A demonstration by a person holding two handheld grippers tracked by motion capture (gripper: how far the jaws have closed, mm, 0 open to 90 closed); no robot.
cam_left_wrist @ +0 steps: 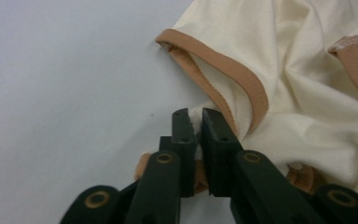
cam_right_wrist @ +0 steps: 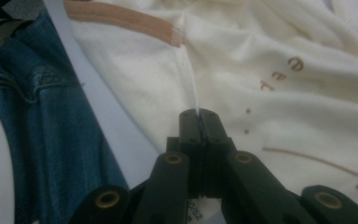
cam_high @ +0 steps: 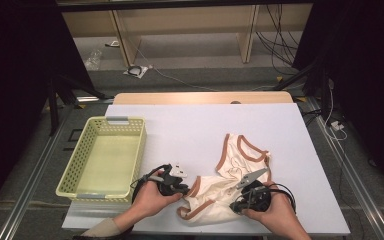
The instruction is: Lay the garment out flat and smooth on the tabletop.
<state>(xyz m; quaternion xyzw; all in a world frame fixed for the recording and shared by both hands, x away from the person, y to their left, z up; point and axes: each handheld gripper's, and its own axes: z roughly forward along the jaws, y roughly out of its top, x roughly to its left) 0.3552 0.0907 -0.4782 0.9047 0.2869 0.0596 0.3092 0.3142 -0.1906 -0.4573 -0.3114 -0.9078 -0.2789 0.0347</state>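
A small cream sleeveless cotton shirt with light brown trim (cam_high: 230, 180) lies crumpled on the white table (cam_high: 190, 130), in its near right part, between the two hands of the person. Its far part, with the round neck opening, lies flat on the table, and its near part is gathered into folds.

The left gripper (cam_high: 184, 189) touches the left edge of the shirt. In the left gripper view its black jaws are narrow and hold a small fold of the cream cloth (cam_left_wrist: 194, 122) between them — the brown trim (cam_left_wrist: 223, 70) runs in a curve just beyond the tips. The left hand (cam_high: 152, 199) grips the handle from the near side.

The right gripper (cam_high: 240, 202) is at the near right side of the shirt, held by the right hand (cam_high: 275, 212). In the right gripper view its jaws are pressed together on a thin raised ridge of cloth (cam_right_wrist: 189, 88), along a seam that leads to the brown trim. Beside it some brown printed marks (cam_right_wrist: 284, 70) show on the cloth, and blue denim (cam_right_wrist: 32, 102) shows at the left edge of that view.

A pale yellow-green plastic basket with perforated walls (cam_high: 70, 170) stands on the left side of the table, well apart from the shirt.
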